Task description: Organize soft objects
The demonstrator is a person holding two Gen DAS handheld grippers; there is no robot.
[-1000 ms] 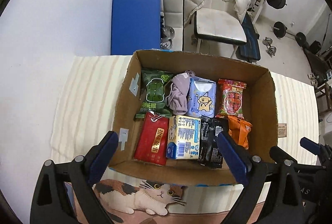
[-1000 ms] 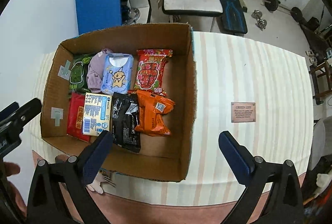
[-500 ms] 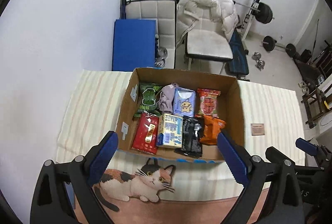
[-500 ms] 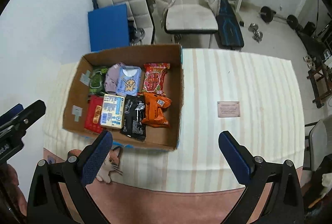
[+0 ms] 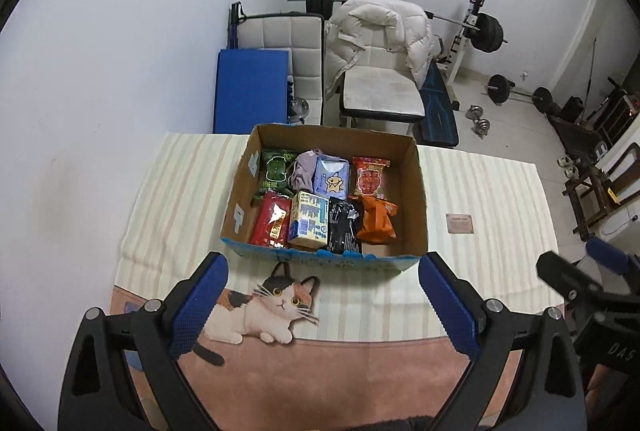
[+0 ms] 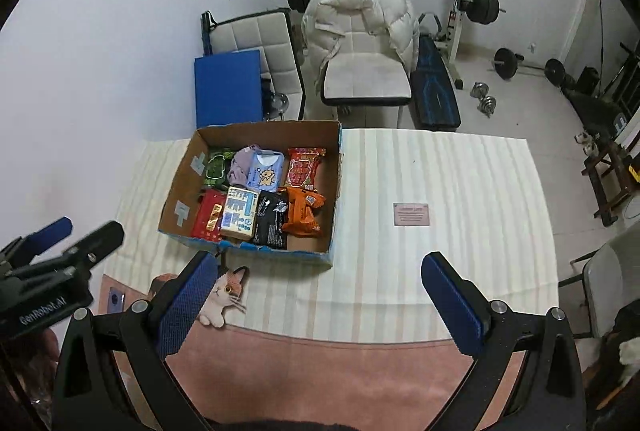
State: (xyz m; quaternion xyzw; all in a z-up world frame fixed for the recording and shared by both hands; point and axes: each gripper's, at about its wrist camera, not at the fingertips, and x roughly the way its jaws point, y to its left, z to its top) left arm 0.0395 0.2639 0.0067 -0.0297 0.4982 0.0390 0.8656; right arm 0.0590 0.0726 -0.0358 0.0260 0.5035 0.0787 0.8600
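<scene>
While both tools hung high above the table [image 5: 480,191], the left gripper [image 5: 322,301] stood spread wide, nothing between its blue pads [image 5: 198,305]; the right gripper [image 6: 320,305] likewise, released and bare. Box [image 5: 420,199] sat on the striped cloth [image 5: 180,183], toward its left half. Inside, back row: green pack [image 5: 275,173], purple cloth [image 5: 303,171], blue pack [image 5: 333,178], red snack [image 5: 370,178]. Front row: red pack [image 5: 272,218], yellow pack [image 5: 309,225], black pack [image 5: 343,227], orange bag [image 5: 378,221]. All packed side by side, touching. Bare cardboard showed along the box's right side. Small plaque [image 6: 411,214] lay well apart, right of box. Cat print [image 5: 260,309] just below the box's near wall.
</scene>
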